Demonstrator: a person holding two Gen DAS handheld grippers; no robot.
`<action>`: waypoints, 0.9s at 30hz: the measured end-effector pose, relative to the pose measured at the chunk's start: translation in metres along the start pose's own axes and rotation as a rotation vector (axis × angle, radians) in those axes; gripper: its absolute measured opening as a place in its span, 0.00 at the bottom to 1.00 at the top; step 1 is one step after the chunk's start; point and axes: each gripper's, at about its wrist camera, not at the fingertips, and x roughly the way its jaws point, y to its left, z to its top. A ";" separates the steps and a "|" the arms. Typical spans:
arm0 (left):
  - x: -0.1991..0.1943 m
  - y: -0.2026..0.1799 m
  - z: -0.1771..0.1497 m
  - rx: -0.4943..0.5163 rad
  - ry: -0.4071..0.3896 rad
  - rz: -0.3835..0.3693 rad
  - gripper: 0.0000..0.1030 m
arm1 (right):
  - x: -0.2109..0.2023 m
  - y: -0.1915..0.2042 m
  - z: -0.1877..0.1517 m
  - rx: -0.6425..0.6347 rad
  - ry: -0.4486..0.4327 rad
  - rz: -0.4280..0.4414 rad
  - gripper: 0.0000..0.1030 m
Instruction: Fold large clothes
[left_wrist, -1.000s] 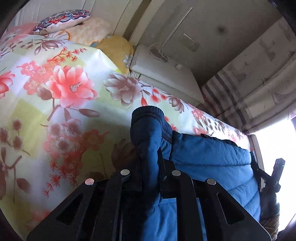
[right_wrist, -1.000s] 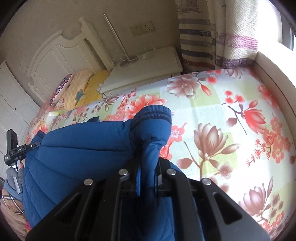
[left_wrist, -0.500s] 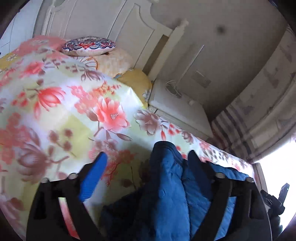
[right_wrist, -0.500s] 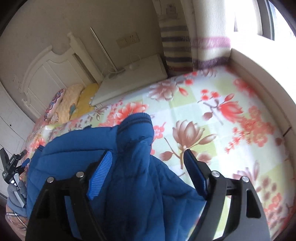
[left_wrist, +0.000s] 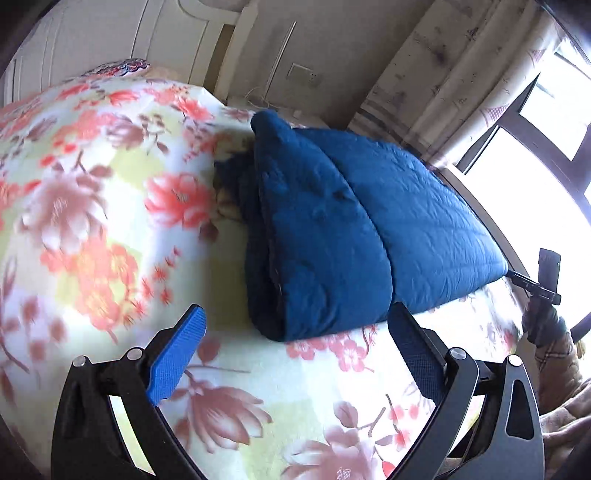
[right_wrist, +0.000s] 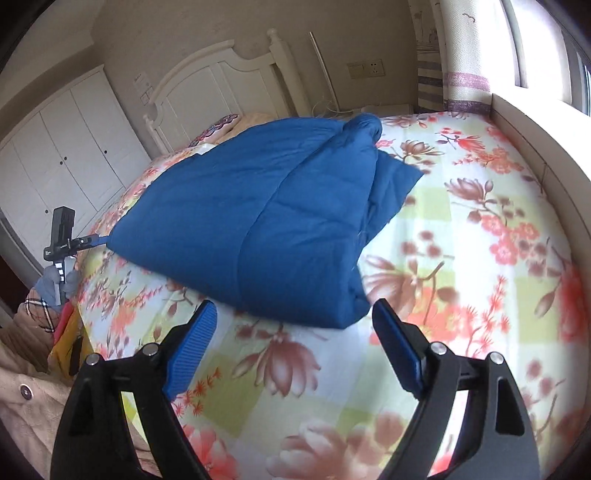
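A blue padded jacket (left_wrist: 351, 229) lies folded on the floral bedspread (left_wrist: 110, 221), with both sleeves laid over its body. It also shows in the right wrist view (right_wrist: 266, 221). My left gripper (left_wrist: 295, 332) is open and empty, hanging just short of the jacket's near edge. My right gripper (right_wrist: 293, 325) is open and empty, also just short of the near edge. In each view the other gripper shows at the frame's edge: the right one (left_wrist: 543, 277) and the left one (right_wrist: 61, 236).
The bed (right_wrist: 480, 258) has a white headboard (right_wrist: 221, 85) and pillows (right_wrist: 221, 123) at the far end. A nightstand (left_wrist: 258, 107) stands beside it. A raised ledge (right_wrist: 535, 129), a curtain (right_wrist: 465, 55) and a window lie on one side, white wardrobes (right_wrist: 62, 147) on the other.
Both grippers opened, let go of the blue sleeves and pulled back from the jacket. The sleeves now lie folded on the jacket's body.
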 end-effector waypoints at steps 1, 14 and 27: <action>0.005 -0.002 -0.002 0.007 0.002 0.002 0.92 | 0.003 0.004 0.000 -0.005 -0.002 -0.003 0.82; 0.041 -0.032 0.004 0.108 0.010 0.029 0.78 | 0.025 0.019 0.009 -0.073 -0.052 -0.096 0.64; -0.036 -0.057 -0.046 0.192 -0.045 -0.031 0.33 | -0.043 0.082 -0.037 -0.181 -0.027 -0.054 0.18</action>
